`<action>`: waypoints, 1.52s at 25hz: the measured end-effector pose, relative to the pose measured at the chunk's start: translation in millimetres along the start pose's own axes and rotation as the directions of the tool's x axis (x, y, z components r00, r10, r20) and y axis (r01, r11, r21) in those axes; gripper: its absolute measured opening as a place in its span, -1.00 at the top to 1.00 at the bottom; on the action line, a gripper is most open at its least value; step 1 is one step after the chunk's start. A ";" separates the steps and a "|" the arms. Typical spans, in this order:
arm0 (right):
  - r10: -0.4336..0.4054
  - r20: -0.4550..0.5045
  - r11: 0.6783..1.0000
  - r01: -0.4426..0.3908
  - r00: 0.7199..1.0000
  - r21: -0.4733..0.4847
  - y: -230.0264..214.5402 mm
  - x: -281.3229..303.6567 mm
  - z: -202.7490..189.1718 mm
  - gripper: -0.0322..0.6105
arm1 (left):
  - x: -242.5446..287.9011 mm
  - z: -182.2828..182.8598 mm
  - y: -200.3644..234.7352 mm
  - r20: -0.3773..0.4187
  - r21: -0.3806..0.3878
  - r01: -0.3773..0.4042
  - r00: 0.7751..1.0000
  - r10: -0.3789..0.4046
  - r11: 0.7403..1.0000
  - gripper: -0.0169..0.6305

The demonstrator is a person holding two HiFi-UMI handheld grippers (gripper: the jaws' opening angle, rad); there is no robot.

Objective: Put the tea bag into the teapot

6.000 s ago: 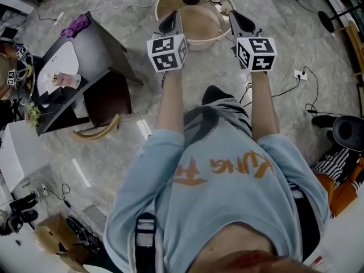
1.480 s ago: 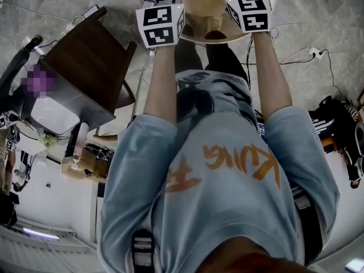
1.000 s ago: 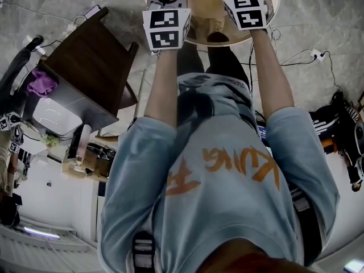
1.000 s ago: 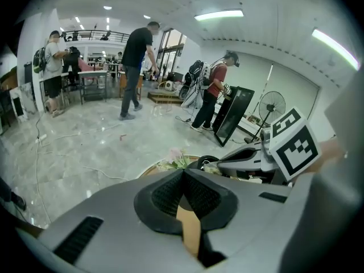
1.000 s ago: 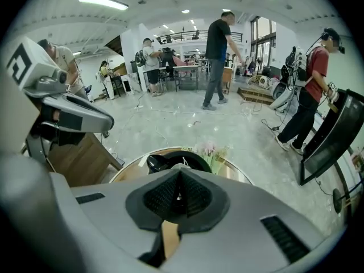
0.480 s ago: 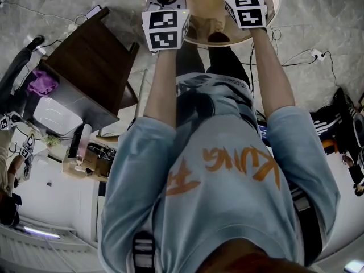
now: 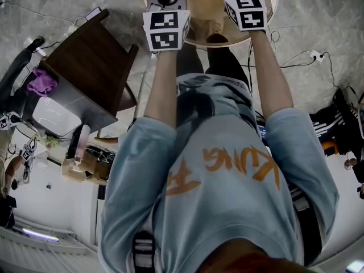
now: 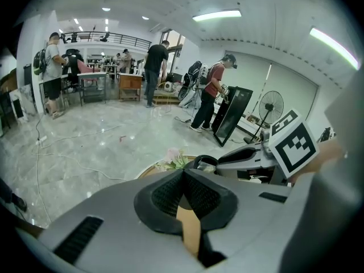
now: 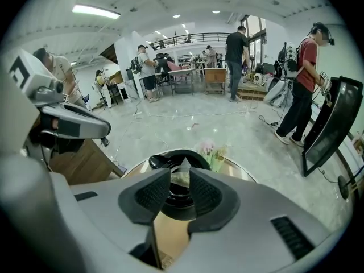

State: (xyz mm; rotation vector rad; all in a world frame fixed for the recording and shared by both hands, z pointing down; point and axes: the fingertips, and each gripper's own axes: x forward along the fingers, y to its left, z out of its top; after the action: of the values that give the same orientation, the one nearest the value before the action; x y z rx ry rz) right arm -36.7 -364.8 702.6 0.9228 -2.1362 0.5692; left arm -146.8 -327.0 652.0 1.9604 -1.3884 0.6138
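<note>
Right tongs (image 9: 180,178) were spreading; tea bag (image 9: 183,169) loose between them, over teapot (image 9: 177,205). Drop likely imminent. Left tongs (image 8: 184,174) pressed together, empty.

A round wooden worktop (image 9: 236,167) carries a black teapot (image 9: 177,201), with a small bunch of flowers (image 9: 211,152) just behind it.
</note>
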 end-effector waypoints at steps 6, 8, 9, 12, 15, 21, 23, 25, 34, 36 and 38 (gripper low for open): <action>-0.012 0.029 1.000 0.012 1.000 0.010 -3.0 -20.2 4.5 0.52 | -7.7 6.1 -12.9 0.021 0.003 0.001 1.000 -0.001 1.000 0.88; -0.017 0.043 1.000 0.015 0.999 0.024 -3.5 -29.9 5.8 0.52 | -11.0 8.3 -17.4 0.030 -0.002 -0.001 1.000 0.001 1.000 0.88; -0.019 0.051 0.999 0.017 0.999 0.034 -3.6 -35.4 5.9 0.52 | -13.0 9.6 -19.7 0.036 -0.006 -0.003 0.999 0.004 1.000 0.88; -0.043 0.077 0.996 0.036 0.996 0.086 -9.2 -53.5 5.8 0.57 | -19.2 16.4 -27.5 0.064 -0.023 -0.014 0.998 0.015 1.000 0.88; -0.083 0.122 0.983 0.061 0.989 0.174 -18.7 -74.3 11.2 0.62 | -26.8 25.1 -33.8 0.099 -0.062 -0.038 0.994 0.044 0.997 0.88; -0.127 0.221 0.961 0.065 0.967 0.270 -25.9 -123.0 25.7 0.72 | -52.8 40.2 -53.7 0.185 -0.167 -0.091 0.975 0.122 0.982 0.88; -0.131 0.252 0.959 0.058 0.959 0.278 -27.7 -139.9 29.9 0.80 | -63.2 46.5 -62.6 0.212 -0.170 -0.103 0.967 0.139 0.980 0.88; -0.128 0.281 0.960 0.048 0.951 0.277 -29.0 -155.8 33.4 0.85 | -75.0 53.8 -71.6 0.242 -0.163 -0.115 0.958 0.152 0.980 0.88; -0.029 0.430 0.982 -0.054 0.902 0.180 -21.2 -225.9 70.2 0.86 | -130.0 92.5 -112.1 0.365 -0.112 -0.158 0.911 0.189 0.981 0.88; -0.013 0.470 0.986 -0.068 0.882 0.155 -20.3 -242.8 85.7 0.86 | -143.1 106.8 -119.1 0.397 -0.094 -0.168 0.898 0.191 0.981 0.88; -0.006 0.515 0.988 -0.075 0.857 0.137 -23.1 -260.7 103.8 0.86 | -155.7 125.0 -126.2 0.432 -0.073 -0.178 0.881 0.192 0.981 0.88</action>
State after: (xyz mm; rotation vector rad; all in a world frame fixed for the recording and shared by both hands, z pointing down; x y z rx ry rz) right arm 58.8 -331.7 439.8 1.2327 -2.6185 0.5533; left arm -78.2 -290.4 429.0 2.0339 -1.8631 0.2311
